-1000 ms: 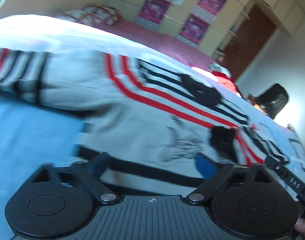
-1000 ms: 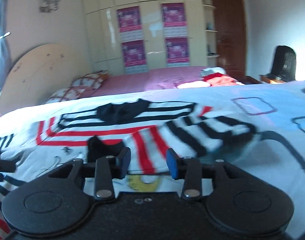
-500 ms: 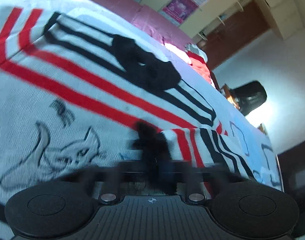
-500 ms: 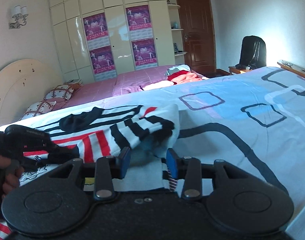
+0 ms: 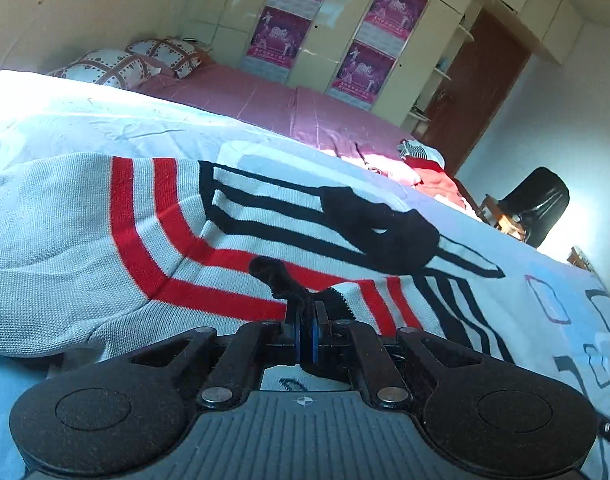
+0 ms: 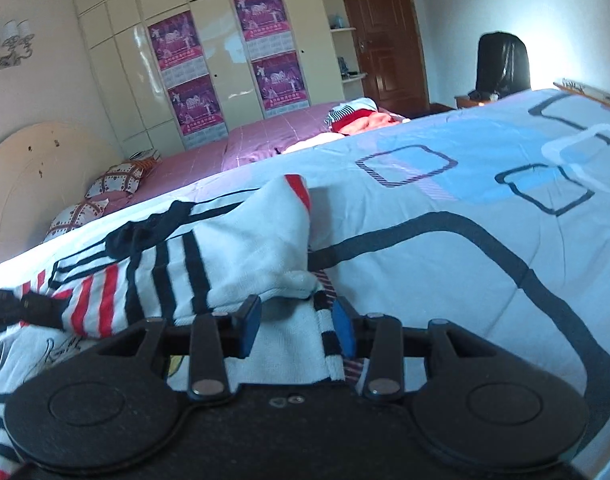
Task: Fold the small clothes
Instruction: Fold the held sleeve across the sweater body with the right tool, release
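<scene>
A white knit sweater [image 5: 85, 220] with red and black stripes and a black collar [image 5: 385, 224] lies spread on the bed. My left gripper [image 5: 305, 312] is shut on the black cuff [image 5: 273, 276] of one sleeve, which sticks up from between its pads, with the striped sleeve lying over the sweater's body. In the right wrist view the same sweater [image 6: 245, 240] is bunched, and the left gripper [image 6: 45, 308] shows at the left edge. My right gripper [image 6: 293, 326] hangs low over the sweater's right edge, jaws partly apart. White fabric lies between its blue pads, unpinched.
The bedsheet [image 6: 465, 260] is light blue with dark outlined shapes and stretches to the right. Behind is a pink bed [image 5: 265, 96] with pillows [image 5: 105, 68] and a pile of clothes [image 6: 357, 120]. A black chair [image 6: 503, 64] and a brown door stand at the far right.
My left gripper has shut on the black cuff and carried the sleeve across the sweater. The right gripper has slid right and down to the sweater's edge, with its jaws unchanged.
</scene>
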Demonstrator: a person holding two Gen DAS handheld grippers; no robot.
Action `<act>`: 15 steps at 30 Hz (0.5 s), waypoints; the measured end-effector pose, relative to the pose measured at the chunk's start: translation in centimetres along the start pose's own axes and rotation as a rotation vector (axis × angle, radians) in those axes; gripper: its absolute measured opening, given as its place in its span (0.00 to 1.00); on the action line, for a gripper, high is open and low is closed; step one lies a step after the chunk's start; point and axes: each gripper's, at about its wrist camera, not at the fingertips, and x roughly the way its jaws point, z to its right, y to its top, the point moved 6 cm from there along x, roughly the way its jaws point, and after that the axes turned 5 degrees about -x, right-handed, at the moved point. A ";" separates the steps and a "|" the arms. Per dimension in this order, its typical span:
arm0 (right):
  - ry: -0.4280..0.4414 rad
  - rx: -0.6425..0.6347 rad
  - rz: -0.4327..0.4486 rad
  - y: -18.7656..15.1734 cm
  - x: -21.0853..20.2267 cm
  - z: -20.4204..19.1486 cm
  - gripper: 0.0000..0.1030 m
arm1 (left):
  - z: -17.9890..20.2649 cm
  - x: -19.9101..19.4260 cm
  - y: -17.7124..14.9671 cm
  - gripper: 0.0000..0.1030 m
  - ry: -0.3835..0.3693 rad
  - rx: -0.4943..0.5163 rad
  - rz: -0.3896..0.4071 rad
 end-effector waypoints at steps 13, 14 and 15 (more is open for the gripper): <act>-0.034 -0.149 -0.107 -0.3 7.1 -0.2 0.21 | -1.2 0.6 -2.6 0.05 0.034 0.068 0.015; -0.034 -0.157 -0.107 -0.2 7.1 -0.2 0.21 | -1.3 0.5 -2.4 0.05 0.030 0.060 0.011; -0.033 -0.158 -0.109 0.0 7.0 -0.2 0.22 | -1.5 0.2 -2.2 0.06 0.030 0.042 0.010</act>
